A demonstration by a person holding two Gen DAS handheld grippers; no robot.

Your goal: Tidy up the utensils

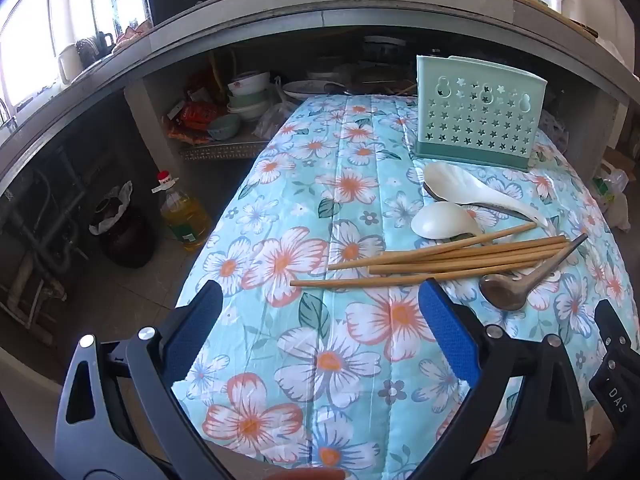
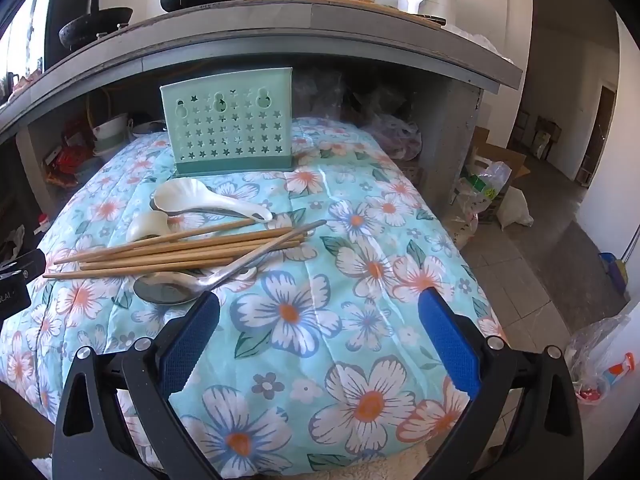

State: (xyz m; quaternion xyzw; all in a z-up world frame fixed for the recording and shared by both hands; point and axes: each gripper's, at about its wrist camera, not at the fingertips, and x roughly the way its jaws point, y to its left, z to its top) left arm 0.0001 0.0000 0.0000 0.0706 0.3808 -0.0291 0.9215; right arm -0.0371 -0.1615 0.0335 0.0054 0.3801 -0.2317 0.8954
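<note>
A mint green perforated utensil holder (image 1: 478, 114) (image 2: 230, 120) stands upright at the far side of the floral cloth (image 1: 320, 340) (image 2: 360, 280). In front of it lie two white ceramic spoons (image 1: 464, 192) (image 2: 200, 200), several wooden chopsticks (image 1: 440, 258) (image 2: 180, 250) and a metal spoon (image 1: 516, 286) (image 2: 188, 284), piled together. My left gripper (image 1: 320, 292) is open and empty, just short of the chopstick tips. My right gripper (image 2: 320, 300) is open and empty, to the right of the metal spoon's bowl.
A grey counter (image 2: 280, 32) with pots and bottles overhangs the far end. Shelves with bowls (image 1: 248, 96) lie beneath. An oil bottle (image 1: 182, 212) and dark bin (image 1: 120, 232) stand on the floor left. Bags (image 2: 484, 188) sit on the floor right.
</note>
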